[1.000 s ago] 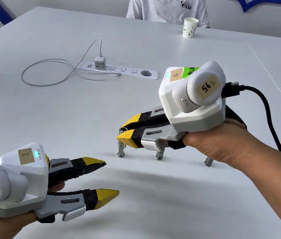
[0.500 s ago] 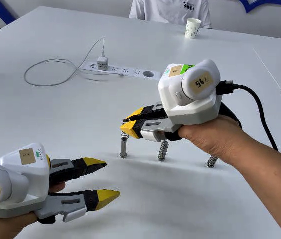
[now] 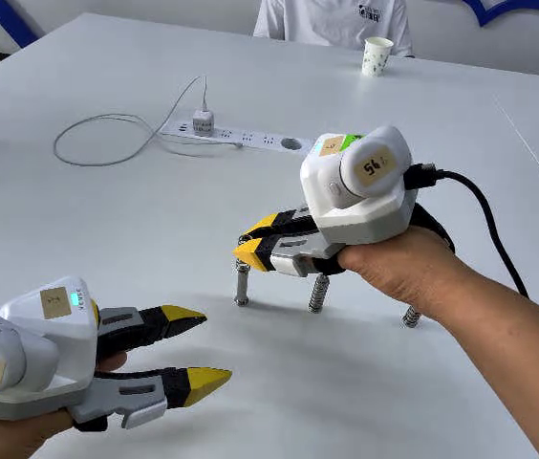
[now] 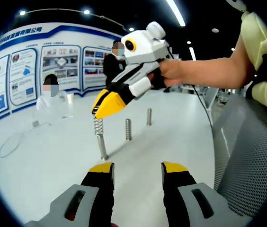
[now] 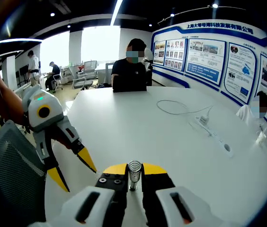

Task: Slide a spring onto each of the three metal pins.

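Fingers of your left gripper are released and empty, at 7 o'clock on the white table. Your right gripper is clenched on a spring at the top of the left pin. At its 3 o'clock, the middle pin and right pin wear springs. A power strip lies at 11 o'clock and a cup at 1. Posters line the walls.
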